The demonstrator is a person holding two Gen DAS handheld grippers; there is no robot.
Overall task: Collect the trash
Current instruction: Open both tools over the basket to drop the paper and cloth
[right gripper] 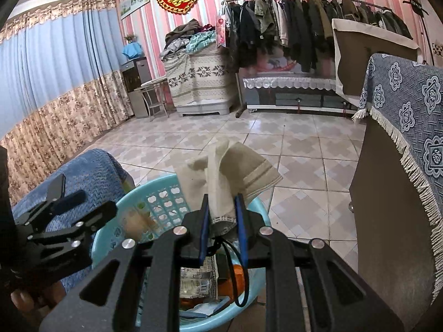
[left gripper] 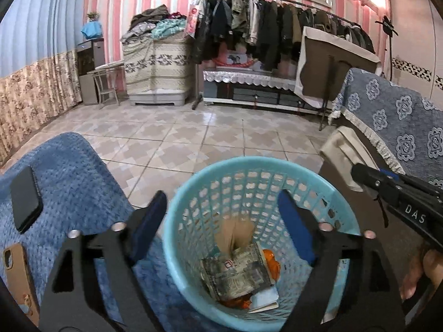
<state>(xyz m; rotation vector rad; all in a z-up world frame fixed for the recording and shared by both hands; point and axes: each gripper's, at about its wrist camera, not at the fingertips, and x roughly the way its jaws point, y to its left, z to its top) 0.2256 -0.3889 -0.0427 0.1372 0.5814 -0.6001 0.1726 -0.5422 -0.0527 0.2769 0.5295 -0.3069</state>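
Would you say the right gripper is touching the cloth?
Touching: in the right wrist view, the right gripper is shut on the cloth, both fingers pressed against it.

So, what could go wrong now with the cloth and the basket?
1. The right gripper pinches only a corner of the beige cloth above the basket rim; once released, it may drape over the rim or fall outside.
2. The open left gripper, very near the basket, might tip it.

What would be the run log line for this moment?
left gripper: open over basket | right gripper: shut on cloth | basket: holds trash
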